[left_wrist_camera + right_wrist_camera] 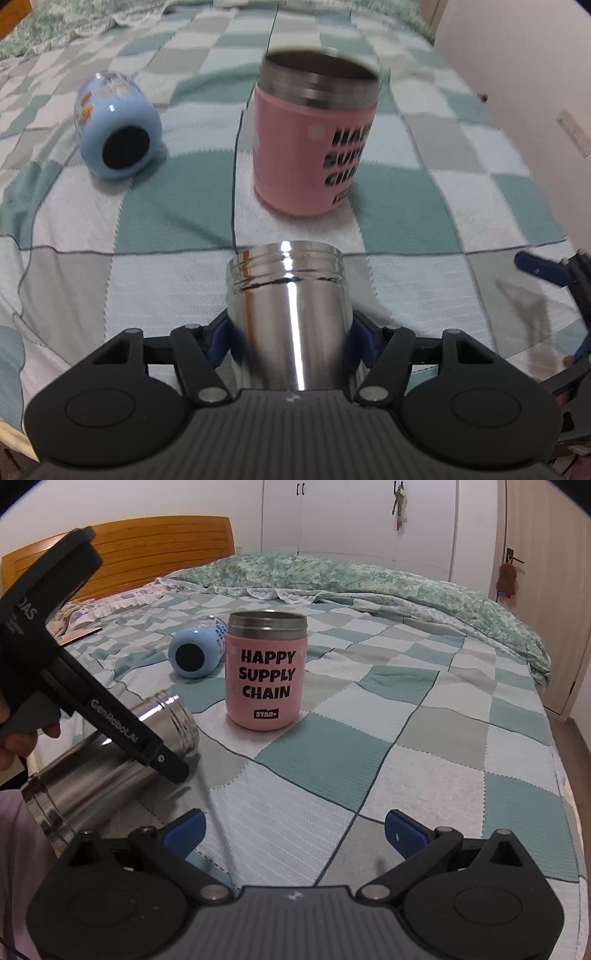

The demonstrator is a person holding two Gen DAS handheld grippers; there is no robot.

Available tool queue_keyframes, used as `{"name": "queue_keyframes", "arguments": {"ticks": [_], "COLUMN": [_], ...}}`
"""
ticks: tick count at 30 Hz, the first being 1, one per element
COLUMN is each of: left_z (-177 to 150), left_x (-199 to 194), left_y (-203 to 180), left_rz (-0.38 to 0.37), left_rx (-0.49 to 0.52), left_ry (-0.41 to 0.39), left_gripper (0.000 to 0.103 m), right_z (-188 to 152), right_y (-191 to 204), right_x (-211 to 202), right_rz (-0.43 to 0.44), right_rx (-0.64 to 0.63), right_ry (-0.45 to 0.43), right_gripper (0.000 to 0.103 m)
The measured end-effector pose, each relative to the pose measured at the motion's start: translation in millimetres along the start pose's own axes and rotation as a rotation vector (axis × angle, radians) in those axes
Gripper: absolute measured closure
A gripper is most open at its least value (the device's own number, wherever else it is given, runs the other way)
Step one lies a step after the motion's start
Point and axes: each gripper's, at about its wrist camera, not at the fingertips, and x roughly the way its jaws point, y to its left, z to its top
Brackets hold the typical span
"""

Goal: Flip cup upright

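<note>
The pink cup [266,672] reads "HAPPY SUPPLY CHAIN" in black, with a "STAR+" tag below; it stands upright on the bed, steel rim up. "GenRobot.AI" is printed along the left gripper [291,332], whose blue pads are closed against a shiny steel cup [291,314] lying on its side, threaded mouth pointing away. The right gripper [295,830] hangs spread wide, holding nothing. A glossy blue cup [197,651] lies tipped over behind. Underneath is a checked green-and-white quilt [424,738]; beyond it stand a wooden headboard [159,550] and white wardrobes [354,517].
</note>
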Motion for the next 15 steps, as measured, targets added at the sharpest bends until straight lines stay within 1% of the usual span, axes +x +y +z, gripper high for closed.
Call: {"name": "queue_keyframes", "arguments": {"ticks": [6,10,14,15], "left_z": [-2.5,-3.2,-4.6,-4.8], "left_x": [-52.1,-80.2,-98.4,-100.0], "left_y": [16.2,24.3,34.2,37.1], "left_rz": [-0.092,-0.079,-0.041,-0.032], "left_rx": [-0.004,0.002,0.022,0.021], "left_ry": [-0.166,-0.296,-0.477,-0.508], "left_gripper": [0.038,0.039,0.039,0.039], "right_z": [2.8,5.4,5.6,5.0], "right_y": [12.9,23.3,33.8,36.3], "right_x": [-19.1,-30.6,-36.6,-37.3], "right_rz": [-0.017,-0.026,-0.035,-0.034], "right_rx": [0.009,0.032,0.077,0.090], "right_ry": [-0.037,-0.081,-0.133,-0.148], "right_gripper": [0.000,0.000,0.000,0.000]}}
